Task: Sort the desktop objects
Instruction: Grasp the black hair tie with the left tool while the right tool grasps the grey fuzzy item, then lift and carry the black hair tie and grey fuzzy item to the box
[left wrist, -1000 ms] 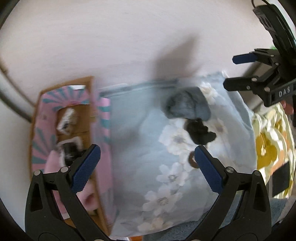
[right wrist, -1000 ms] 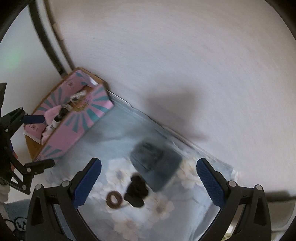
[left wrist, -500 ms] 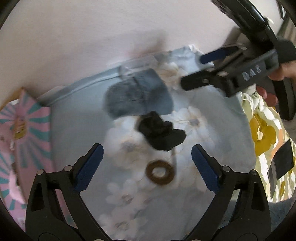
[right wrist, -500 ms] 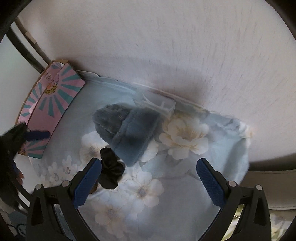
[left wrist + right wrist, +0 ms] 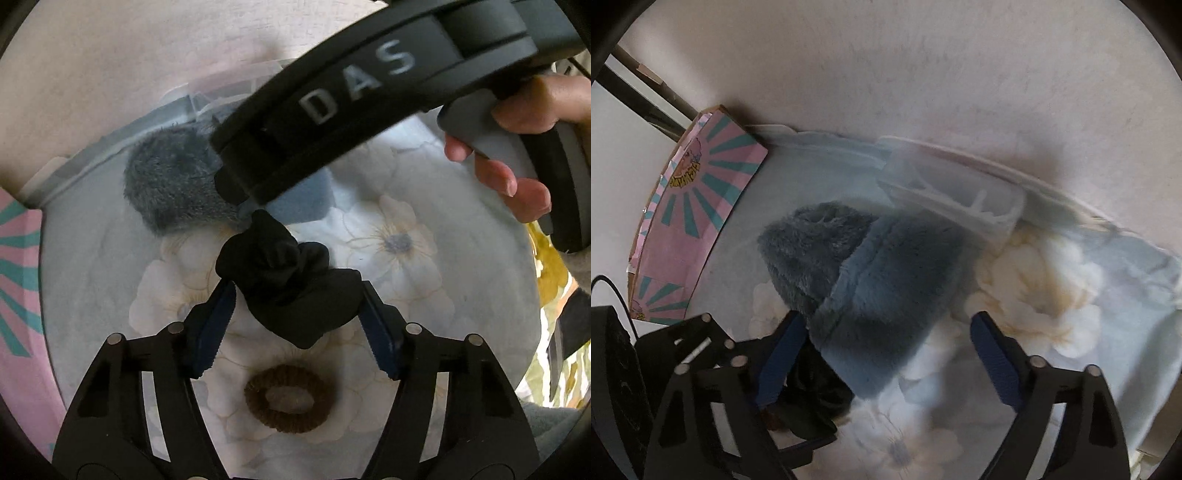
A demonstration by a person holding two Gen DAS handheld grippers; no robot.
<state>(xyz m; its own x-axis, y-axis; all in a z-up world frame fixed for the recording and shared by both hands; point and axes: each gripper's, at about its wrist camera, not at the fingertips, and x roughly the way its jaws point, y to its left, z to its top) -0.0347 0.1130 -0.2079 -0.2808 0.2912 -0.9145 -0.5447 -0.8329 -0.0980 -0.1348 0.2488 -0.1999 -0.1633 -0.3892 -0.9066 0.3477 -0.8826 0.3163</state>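
A black cloth bundle (image 5: 284,288) lies on the floral cloth (image 5: 443,280). My left gripper (image 5: 295,291) straddles it with jaws closing, and both blue pads meet its ends. A brown hair tie (image 5: 288,398) lies just below, between the fingers' bases. A grey-blue fluffy hat (image 5: 868,273) lies behind the bundle. My right gripper (image 5: 886,332) is down over the hat's near end with jaws closing. Its left pad touches the fur while its right pad stands apart. The right gripper's body (image 5: 351,103) hides part of the hat (image 5: 173,188) in the left wrist view.
A pink and teal cardboard box (image 5: 701,195) stands at the left edge of the cloth. A clear plastic tray (image 5: 960,195) sits against the wall behind the hat. A person's hand (image 5: 517,177) holds the right gripper's handle. The left gripper (image 5: 701,369) crowds the right view's lower left.
Both grippers came down toward the cloth. The left swung from beside the pink box onto the black bundle and narrowed around it. The right dropped over the fluffy hat and narrowed.
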